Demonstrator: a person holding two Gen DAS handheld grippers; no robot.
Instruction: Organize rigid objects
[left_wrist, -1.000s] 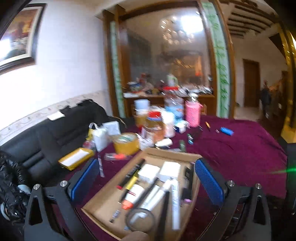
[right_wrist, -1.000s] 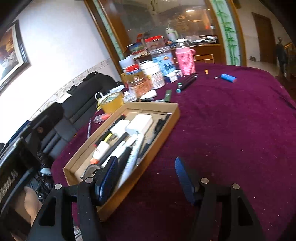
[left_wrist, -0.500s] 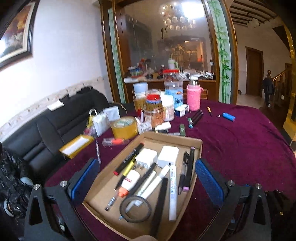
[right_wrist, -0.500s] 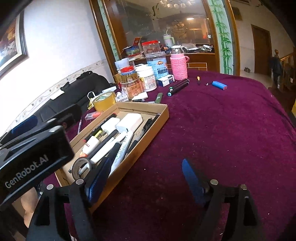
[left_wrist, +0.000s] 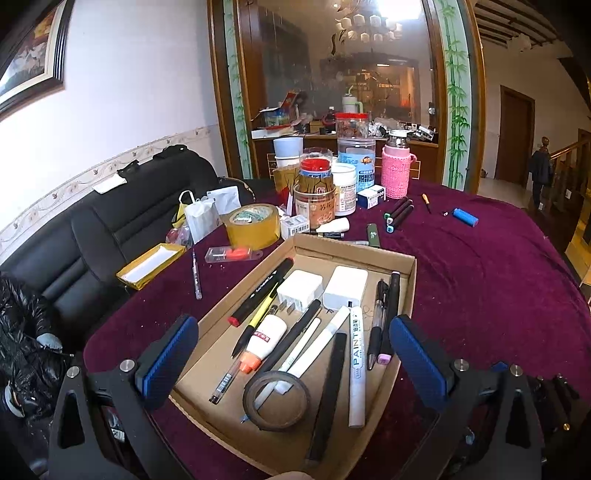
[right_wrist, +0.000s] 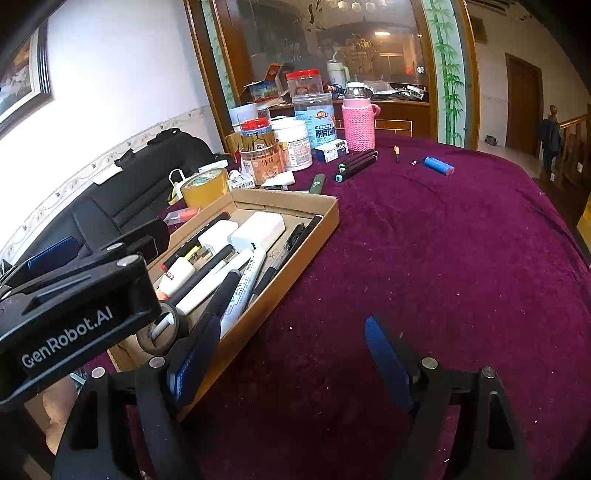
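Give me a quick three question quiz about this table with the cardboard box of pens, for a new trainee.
1. True or false: the roll of dark tape lies inside the cardboard box.
2. Which lies on the cloth outside the box? A) blue lighter B) white paint marker C) glue bottle
3. Fill in: the left tongs and right tongs are both ____, holding nothing.

Key: 1 true; 2 A; 3 open
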